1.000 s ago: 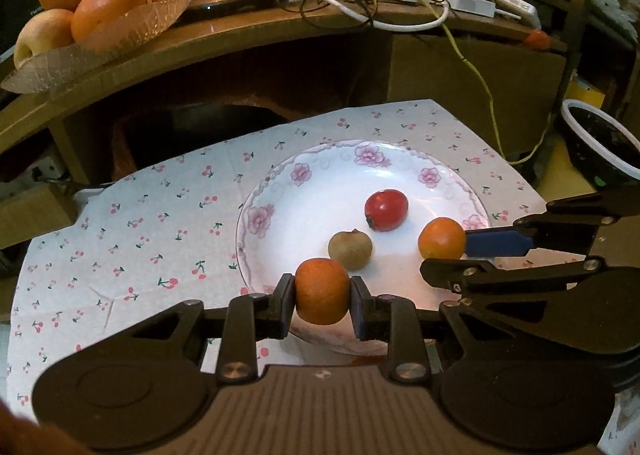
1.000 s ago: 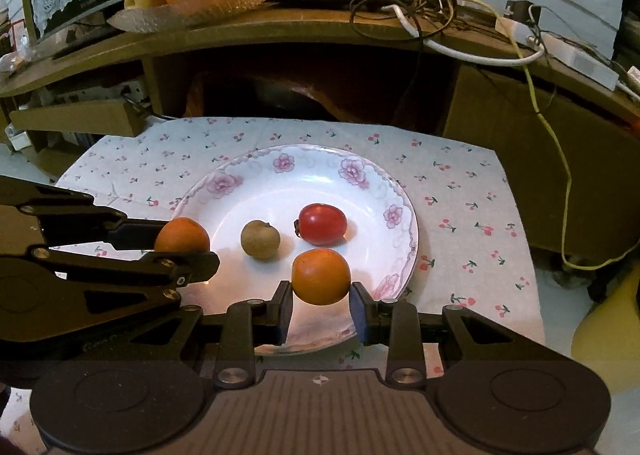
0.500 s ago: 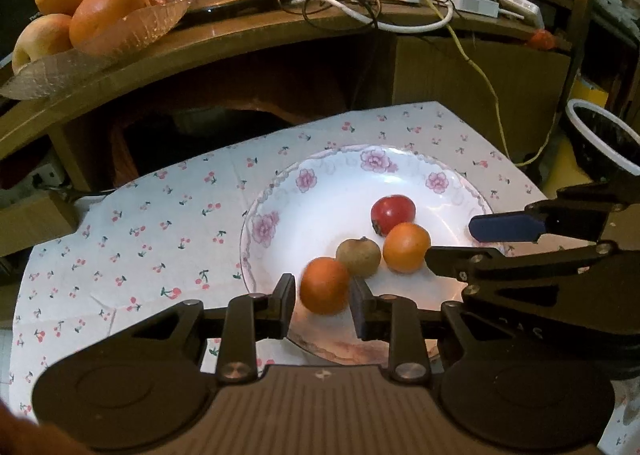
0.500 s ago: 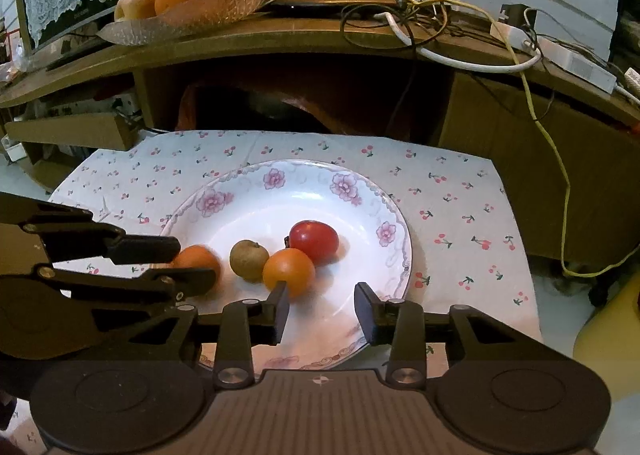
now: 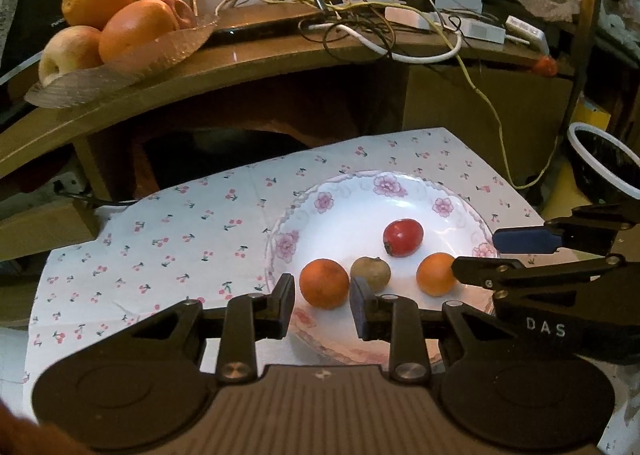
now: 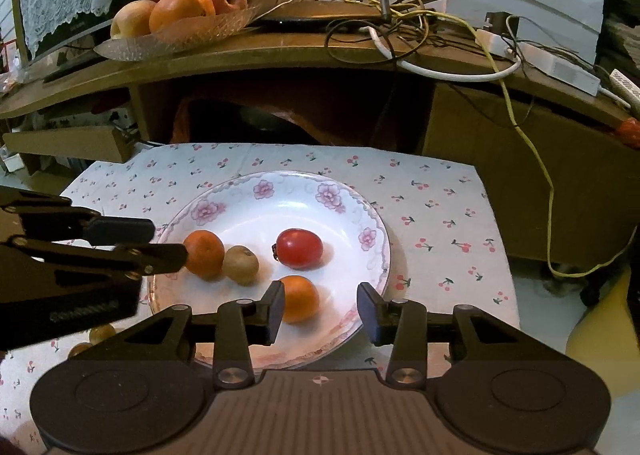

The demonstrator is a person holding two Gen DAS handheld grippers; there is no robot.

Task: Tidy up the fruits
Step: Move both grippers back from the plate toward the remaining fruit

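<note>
Both oranges have been let go since a second ago: each then sat pinched between a pair of fingers, and now both rest on the plate, with the grippers drawn back toward its near rim. The left gripper has its fingers spread wider than the left orange, which lies between the tips without a clear touch on either side. The right gripper is open wider still — the right orange sits against or just beside its left finger, well apart from the other.

The plate stands on the cherry-print cloth over the surface, and it also carries a red tomato and a small brown fruit; that brown fruit touches the left orange.

What could go wrong, I judge: round fruit on a smooth, shallow plate rolls readily. A finger dragged sideways while pulling away could nudge its orange into the brown fruit or toward the near rim. The two grippers are also close over one plate, so a careless turn could knock them together.

The oranges are near-round, with no long axis to speak of. The tomato is slightly oval — in the right view its long axis runs left to right, stem end pointing left toward the brown fruit.
</note>
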